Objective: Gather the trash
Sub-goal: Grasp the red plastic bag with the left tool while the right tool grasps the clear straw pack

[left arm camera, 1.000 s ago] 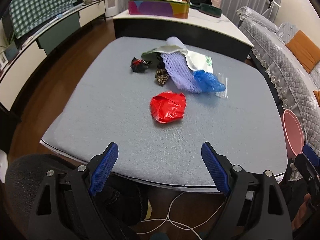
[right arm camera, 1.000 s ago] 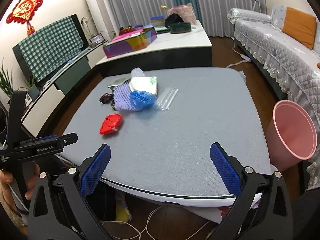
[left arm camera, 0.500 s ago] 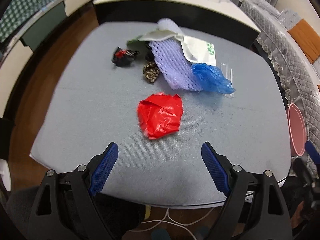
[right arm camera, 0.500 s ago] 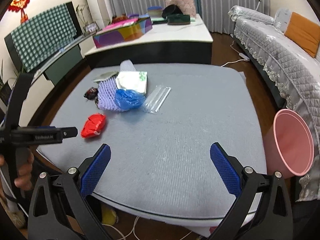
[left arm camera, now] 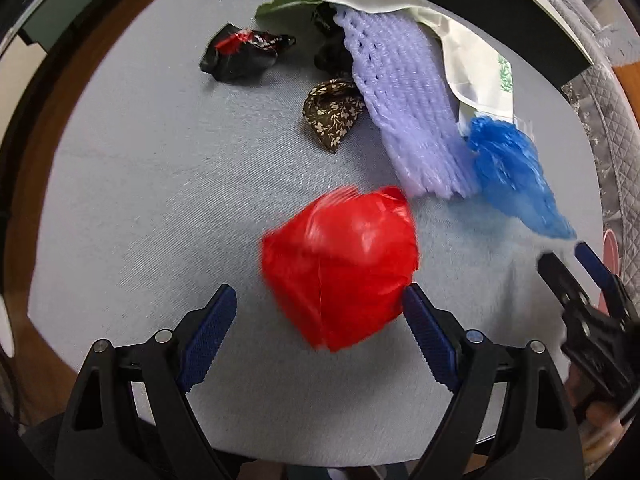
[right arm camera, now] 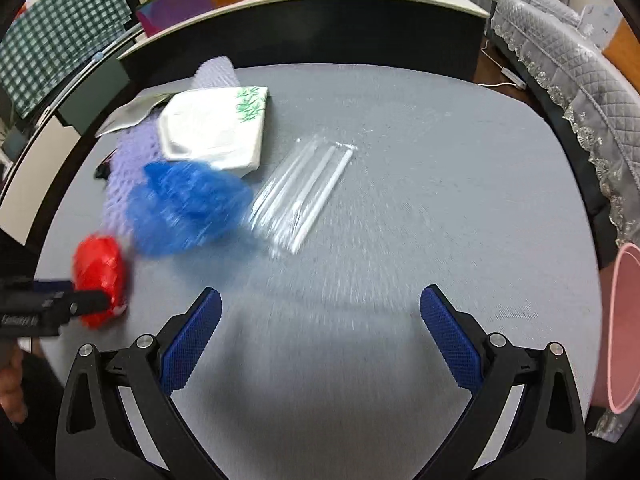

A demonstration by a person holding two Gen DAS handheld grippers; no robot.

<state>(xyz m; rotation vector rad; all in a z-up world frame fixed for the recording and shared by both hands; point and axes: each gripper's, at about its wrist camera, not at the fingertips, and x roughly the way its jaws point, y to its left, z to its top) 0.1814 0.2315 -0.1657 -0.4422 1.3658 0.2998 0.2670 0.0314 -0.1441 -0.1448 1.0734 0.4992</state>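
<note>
left tool (left arm camera: 320,312) wide open, empty, straddling red bag (left arm camera: 340,268) near desk (left arm camera: 140,200) front edge | right tool (right arm camera: 320,320) wide open, empty | risk: slick crumpled film squirts out or gets shoved, one pad barely beside it

We have all the trash on the tabletop (right arm camera: 420,160), clustered on its left half. Crumpled plastic wad (left arm camera: 340,264) sits nearest us, between the spread fingers of the left gripper (left arm camera: 320,312), just ahead of their tips. Behind it: foam net sleeve (left arm camera: 404,100), running front to back. Left of the sleeve: small patterned wrapper (left arm camera: 332,114); further left and behind, a dark foil wrapper (left arm camera: 244,54). Tissue pack (right arm camera: 216,132) lies on the sleeve's far right part. Thin plastic bag (right arm camera: 188,208) touches the sleeve's right side, in front of the pack. Clear sleeve of straws (right arm camera: 304,192) lies just right of the bag. Right gripper (right arm camera: 320,328) hovers over bare tabletop, before the straws. Bin (right arm camera: 624,328) stands off the tabletop's right edge. Another counter (right arm camera: 320,4) stands behind the tabletop.
</note>
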